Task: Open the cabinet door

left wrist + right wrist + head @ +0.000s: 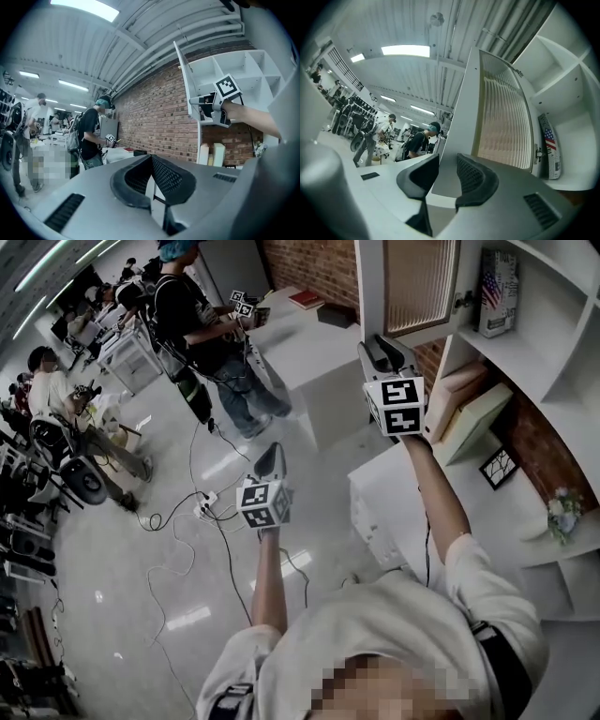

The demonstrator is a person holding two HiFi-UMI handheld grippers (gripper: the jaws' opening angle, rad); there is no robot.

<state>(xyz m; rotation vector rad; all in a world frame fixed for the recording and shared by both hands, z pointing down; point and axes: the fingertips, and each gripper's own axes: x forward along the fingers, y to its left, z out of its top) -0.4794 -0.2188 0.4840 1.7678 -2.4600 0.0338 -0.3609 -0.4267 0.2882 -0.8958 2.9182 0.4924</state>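
Hanging swung out from the shelf unit [553,306], the cabinet door [412,287] looks light and stiff, best held by its white frame [461,126], not the ribbed pane [504,122]; the right gripper [382,351] gapes unclamped at its lower edge, and the left gripper [272,457] is closed, empty.

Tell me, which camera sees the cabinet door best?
The right gripper view: the cabinet door fills it up close, showing its white frame and ribbed panel, swung open. The head view shows only its lower part at the top edge. The left gripper view shows it edge-on, a thin slanted strip.
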